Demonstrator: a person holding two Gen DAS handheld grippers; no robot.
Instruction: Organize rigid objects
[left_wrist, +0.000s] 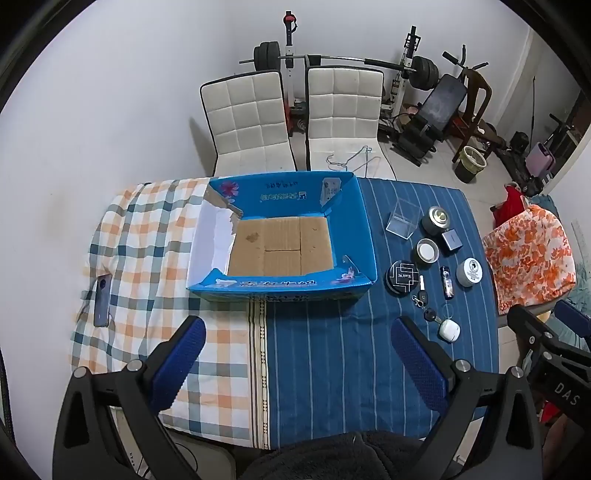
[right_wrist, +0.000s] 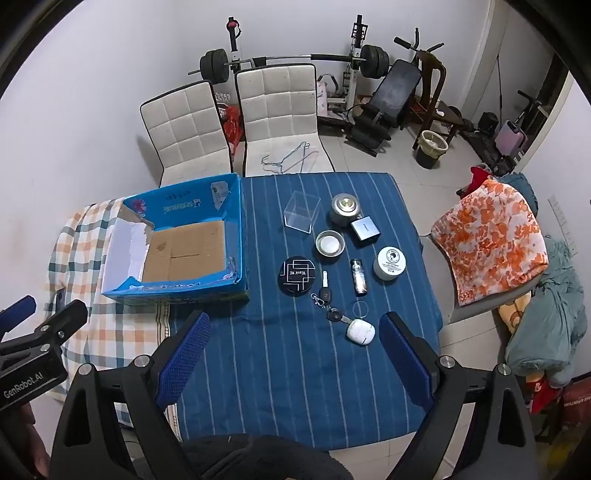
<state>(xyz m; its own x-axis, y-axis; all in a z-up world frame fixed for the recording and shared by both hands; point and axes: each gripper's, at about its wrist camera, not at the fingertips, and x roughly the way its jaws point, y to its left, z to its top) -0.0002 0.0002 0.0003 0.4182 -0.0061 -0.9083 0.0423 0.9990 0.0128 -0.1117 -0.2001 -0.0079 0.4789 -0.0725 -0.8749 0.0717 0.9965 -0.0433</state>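
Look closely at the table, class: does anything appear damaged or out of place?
Yes. The blue cardboard box is damaged: its left wall is torn, with the blue print ripped away to bare white and a ragged edge. Also, wire hangers lie on a white chair seat, which looks out of place.

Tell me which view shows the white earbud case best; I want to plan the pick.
The right wrist view: the white earbud case lies near centre, just ahead of the open right gripper. The left wrist view shows it smaller, off to the right.

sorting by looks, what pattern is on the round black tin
White maze-like lines on the black tin; clearest in the right wrist view.
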